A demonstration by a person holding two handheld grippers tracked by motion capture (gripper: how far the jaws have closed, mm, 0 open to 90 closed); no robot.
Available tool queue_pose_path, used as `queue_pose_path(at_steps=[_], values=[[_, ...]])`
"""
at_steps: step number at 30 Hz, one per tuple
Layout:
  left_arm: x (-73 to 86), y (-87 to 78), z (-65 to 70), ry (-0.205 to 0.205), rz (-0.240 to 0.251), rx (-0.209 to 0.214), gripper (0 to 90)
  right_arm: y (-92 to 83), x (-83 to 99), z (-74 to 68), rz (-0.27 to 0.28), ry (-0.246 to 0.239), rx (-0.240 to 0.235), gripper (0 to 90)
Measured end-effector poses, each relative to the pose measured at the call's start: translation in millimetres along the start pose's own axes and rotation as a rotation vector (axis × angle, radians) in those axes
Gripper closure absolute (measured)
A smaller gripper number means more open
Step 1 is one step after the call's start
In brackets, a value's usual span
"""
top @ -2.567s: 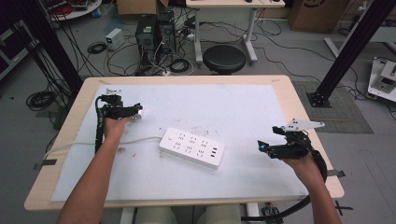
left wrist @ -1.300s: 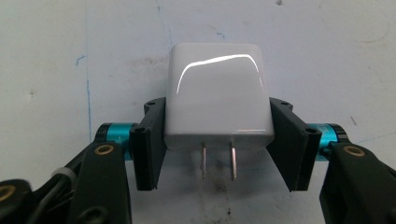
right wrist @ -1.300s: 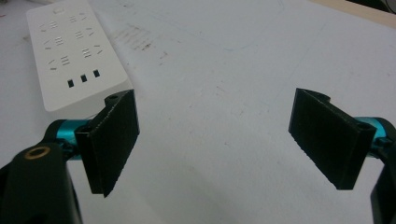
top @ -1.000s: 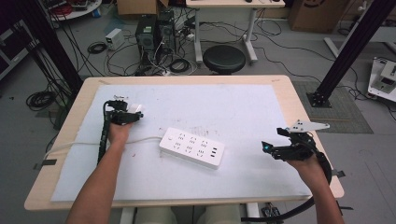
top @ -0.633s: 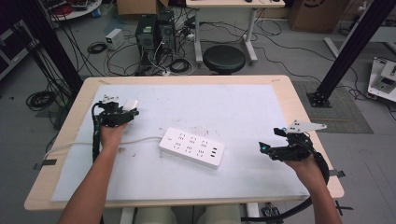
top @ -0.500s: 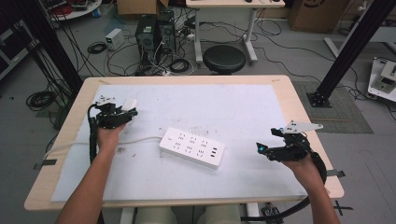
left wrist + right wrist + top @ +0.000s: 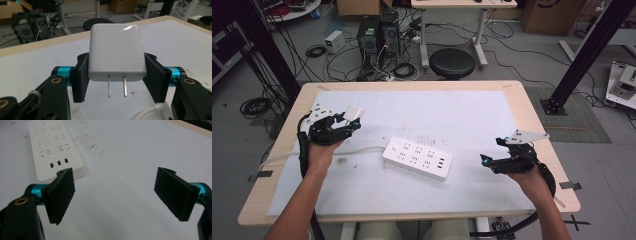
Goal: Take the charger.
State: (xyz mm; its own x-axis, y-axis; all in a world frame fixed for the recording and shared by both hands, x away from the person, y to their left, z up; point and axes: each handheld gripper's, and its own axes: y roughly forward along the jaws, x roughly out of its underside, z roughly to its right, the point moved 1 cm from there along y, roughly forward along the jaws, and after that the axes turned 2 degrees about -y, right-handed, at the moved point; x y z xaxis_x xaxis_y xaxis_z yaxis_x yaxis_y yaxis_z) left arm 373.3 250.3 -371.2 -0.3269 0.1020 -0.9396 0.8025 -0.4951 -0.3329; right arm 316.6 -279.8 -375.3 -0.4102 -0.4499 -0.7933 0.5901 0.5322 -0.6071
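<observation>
gripping a white charger (image 7: 115,51) by its sides, the left gripper (image 7: 343,125) sat at the left of the high view, over the table (image 7: 472,107), the charger's two prongs (image 7: 117,86) pointing back toward the camera. a white power strip (image 7: 417,157) lay at centre. the right gripper (image 7: 492,160), lower right, had its jaws wide apart and empty.

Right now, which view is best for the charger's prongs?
Left gripper view: the white charger sits close between the jaws, both prongs facing the camera. High view shows it as a small white block, prongs unresolved.
</observation>
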Motion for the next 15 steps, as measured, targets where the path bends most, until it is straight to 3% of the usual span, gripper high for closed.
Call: queue_pose_path(at_steps=[15], values=[[-15.2,-26.1,47.2,0.166,0.043,0.165,42.5,0.9,-1.3,-11.1,0.001,-0.009,-0.023,17.1]])
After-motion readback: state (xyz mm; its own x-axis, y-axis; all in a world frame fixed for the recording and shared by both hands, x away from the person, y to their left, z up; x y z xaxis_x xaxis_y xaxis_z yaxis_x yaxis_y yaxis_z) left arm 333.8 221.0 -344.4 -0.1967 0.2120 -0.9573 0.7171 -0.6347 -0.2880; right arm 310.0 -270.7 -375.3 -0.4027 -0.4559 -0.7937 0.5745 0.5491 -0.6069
